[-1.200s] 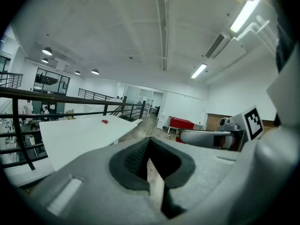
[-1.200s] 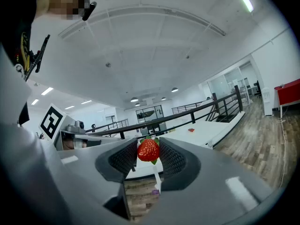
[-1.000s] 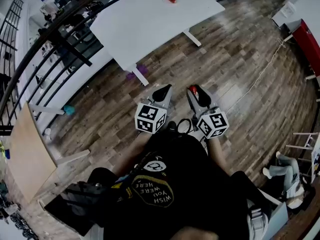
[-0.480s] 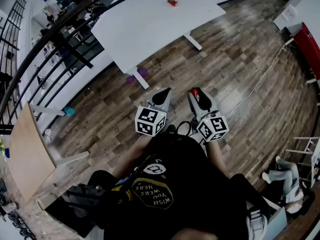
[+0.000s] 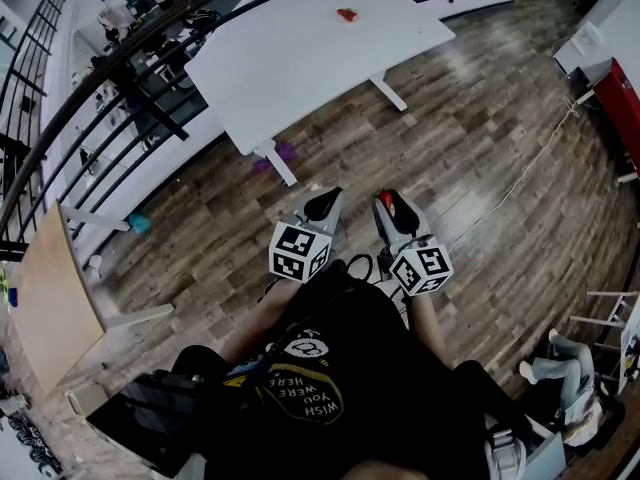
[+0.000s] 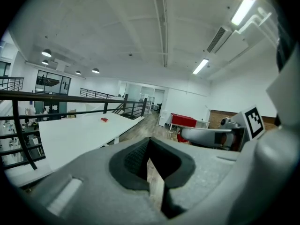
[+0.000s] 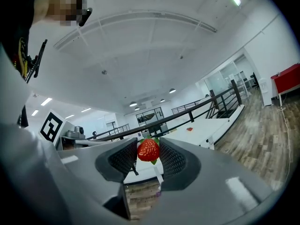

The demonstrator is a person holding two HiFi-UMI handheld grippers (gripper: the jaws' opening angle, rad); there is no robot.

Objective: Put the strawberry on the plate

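Red against the dark ribbed pads, the strawberry (image 7: 148, 150) sits pinched between the jaws of the right gripper (image 7: 148, 144), its green leaves pointing up. The jaws stand fairly wide, closed only as far as the berry lets them. From overhead it shows as a small red spot (image 5: 398, 205) at the tip of that gripper (image 5: 390, 206), up in the air over the wood floor (image 5: 470, 118) and well apart from the white table (image 5: 300, 48).

The left gripper (image 5: 322, 206) is held just beside it at about the same height. Its jaws (image 6: 149, 142) meet at the tips with nothing between them; only a thin wedge of floor shows through lower down.

Both marker cubes (image 5: 298, 251) (image 5: 420, 266) sit close to the person's chest, just above a black T-shirt (image 5: 330, 368).

On the far part of the table lies a small red thing (image 5: 346, 14), too small to identify. A black railing (image 5: 100, 58) runs along the table's left side, and a red cabinet (image 5: 620, 98) stands at the right edge of the room.
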